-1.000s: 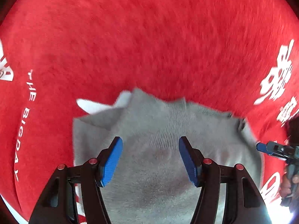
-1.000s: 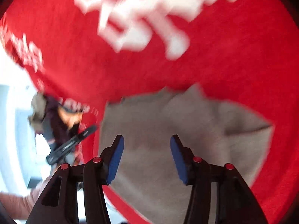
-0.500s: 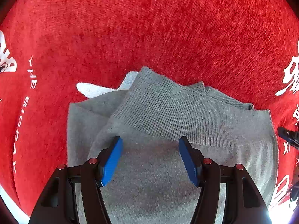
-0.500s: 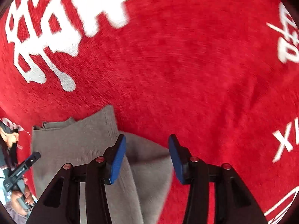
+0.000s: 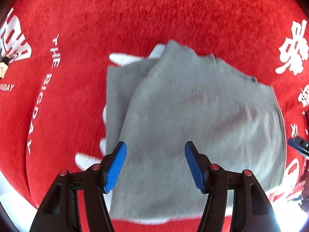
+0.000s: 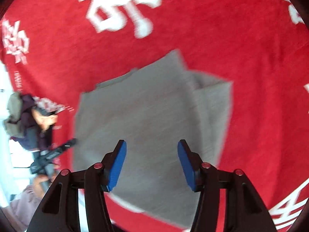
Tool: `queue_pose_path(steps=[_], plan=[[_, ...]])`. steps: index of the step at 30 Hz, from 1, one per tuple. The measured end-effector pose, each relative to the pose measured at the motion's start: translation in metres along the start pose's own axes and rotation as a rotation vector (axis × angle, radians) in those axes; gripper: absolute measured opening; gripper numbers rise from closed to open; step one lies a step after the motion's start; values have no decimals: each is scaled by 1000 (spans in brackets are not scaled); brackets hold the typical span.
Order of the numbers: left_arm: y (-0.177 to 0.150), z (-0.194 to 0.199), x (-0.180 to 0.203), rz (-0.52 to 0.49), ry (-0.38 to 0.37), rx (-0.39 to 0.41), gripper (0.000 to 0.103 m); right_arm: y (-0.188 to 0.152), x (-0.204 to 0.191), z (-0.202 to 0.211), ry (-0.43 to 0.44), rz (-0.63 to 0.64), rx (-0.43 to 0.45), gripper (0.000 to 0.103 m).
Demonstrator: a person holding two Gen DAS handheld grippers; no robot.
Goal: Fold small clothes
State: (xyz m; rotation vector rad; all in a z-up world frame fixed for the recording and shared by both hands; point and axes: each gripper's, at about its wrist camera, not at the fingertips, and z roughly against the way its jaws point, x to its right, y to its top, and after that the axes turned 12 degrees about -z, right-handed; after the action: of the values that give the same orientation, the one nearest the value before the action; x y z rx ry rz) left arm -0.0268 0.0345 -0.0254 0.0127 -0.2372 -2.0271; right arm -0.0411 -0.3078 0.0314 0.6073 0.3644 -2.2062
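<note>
Left wrist view: the left hand-held gripper points down over a grey knit garment that lies folded on a red cloth printed with white lettering. Its 2 blue pads stand apart with nothing between them, and only the grey fabric shows below the gap. Whether the pads touch the knit cannot be told, since the picture is smeared by motion. The garment fills the lower middle of the view, with a folded layer lying across its upper left part and a second grey layer showing beside it on the left. White print on the red cloth peeks out at the garment's upper left corner and along its left edge. At the far right edge, the blue tip of the right hand-held gripper shows just off the garment's right side.

Right wrist view: the right hand-held gripper hangs over the same grey knit garment, its jaws opening and nothing caught between them. The garment lies flat on the red cloth, with layered folds stepped along its upper right corner. Large white characters on the cloth sit beyond it at the top. At the left, a person holds the left hand-held gripper by the garment's left edge.
</note>
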Motion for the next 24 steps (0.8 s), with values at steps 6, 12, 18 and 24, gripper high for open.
queue_pose_path(steps=[6, 12, 18, 24], plan=[[-27, 10, -23, 16, -29, -7, 64, -51, -43, -37, 129, 43, -144, 66], [-49, 6, -34, -32, -132, -7, 64, -106, -65, -84, 174, -9, -259, 66], [-65, 3, -41, -96, -248, -6, 63, -150, -70, -124, 236, -170, -287, 67], [-62, -10, -44, -136, -364, -17, 46, -160, -46, -151, 331, -430, -197, 67]])
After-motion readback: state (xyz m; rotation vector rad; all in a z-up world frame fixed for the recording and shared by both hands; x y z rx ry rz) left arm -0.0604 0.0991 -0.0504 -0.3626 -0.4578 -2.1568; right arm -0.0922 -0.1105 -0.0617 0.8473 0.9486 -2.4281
